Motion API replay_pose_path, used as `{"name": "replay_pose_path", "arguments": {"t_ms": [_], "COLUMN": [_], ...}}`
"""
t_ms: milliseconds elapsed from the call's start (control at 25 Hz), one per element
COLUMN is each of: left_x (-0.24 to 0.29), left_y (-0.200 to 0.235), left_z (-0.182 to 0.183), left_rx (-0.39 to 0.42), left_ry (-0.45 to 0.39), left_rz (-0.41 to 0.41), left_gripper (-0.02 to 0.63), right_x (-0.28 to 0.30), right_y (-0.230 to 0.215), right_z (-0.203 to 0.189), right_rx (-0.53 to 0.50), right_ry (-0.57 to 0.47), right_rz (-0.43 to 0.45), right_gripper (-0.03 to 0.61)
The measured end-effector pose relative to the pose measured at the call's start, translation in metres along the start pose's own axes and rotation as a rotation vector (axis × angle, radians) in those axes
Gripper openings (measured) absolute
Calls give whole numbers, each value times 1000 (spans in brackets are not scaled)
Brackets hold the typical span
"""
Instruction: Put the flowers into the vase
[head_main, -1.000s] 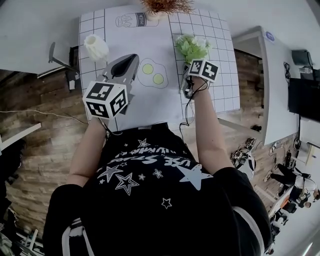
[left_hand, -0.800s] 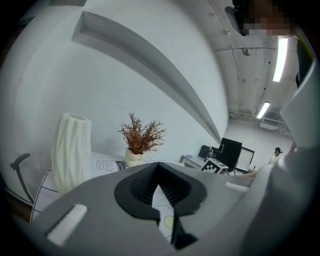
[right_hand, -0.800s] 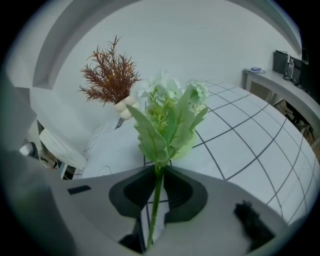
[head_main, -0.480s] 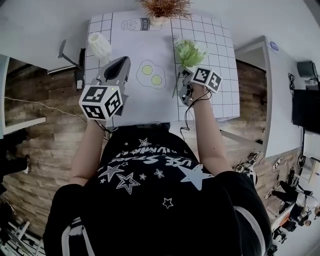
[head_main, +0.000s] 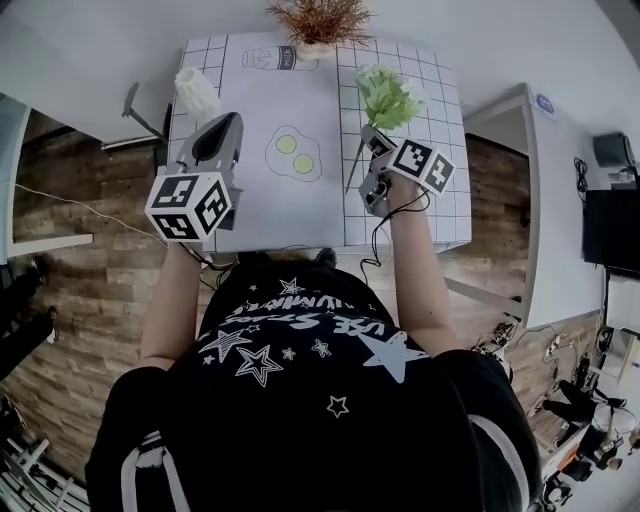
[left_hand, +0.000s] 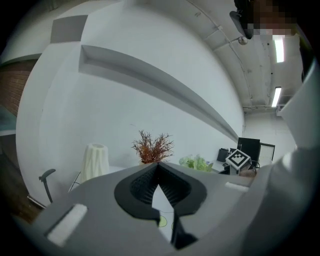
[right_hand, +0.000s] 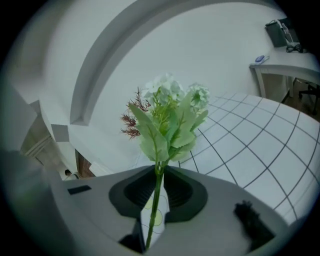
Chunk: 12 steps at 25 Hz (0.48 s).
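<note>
My right gripper (right_hand: 159, 172) pinches the flowers (right_hand: 167, 117) by the stem, a grip only its own view shows; the stem runs upright between the jaws, blooms pointing up. My left gripper (left_hand: 159, 169) is pressed together on nothing, and its view faces the upright vase (left_hand: 95, 161). The head view adds the gridded table (head_main: 300, 215), vase far left, flowers held above its right side, wood floor (head_main: 90, 290) around.

The flowers (right_hand: 167, 120), white blooms over green leaves, rise from a thin stem pinched in the right claw (right_hand: 158, 174). The white ribbed vase (head_main: 196, 92) stands upright at the counter's (head_main: 300, 210) far-left corner.
</note>
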<state>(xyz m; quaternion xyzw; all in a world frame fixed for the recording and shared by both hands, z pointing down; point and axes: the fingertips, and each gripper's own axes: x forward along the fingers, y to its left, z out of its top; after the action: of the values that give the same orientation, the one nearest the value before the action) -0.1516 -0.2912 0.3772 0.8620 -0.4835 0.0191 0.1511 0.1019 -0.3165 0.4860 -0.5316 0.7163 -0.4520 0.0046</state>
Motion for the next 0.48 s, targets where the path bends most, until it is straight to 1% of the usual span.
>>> {"name": "replay_pose_path", "arguments": {"t_ms": [160,280,400,480], "left_x": [-7,-15,-23,-27], "left_y": [6,11,20,27], "left_z": [8,15,25,35], "left_rx": [6,45,66,76], "left_ry": [-19,-24,-37,-55], "left_rz": [17,34,54,65], "left_gripper": [9,9,9,9], "right_x": [-18,-33,-40,-39], "right_y": [20,42,74,98], "right_z": [33,56,72,77], "right_rx": [-61,-119,-229,-298], "right_ry": [-80,-165,-240,-256], "right_rz": [39,65,102,140], "right_gripper": [55,55,55,55]}}
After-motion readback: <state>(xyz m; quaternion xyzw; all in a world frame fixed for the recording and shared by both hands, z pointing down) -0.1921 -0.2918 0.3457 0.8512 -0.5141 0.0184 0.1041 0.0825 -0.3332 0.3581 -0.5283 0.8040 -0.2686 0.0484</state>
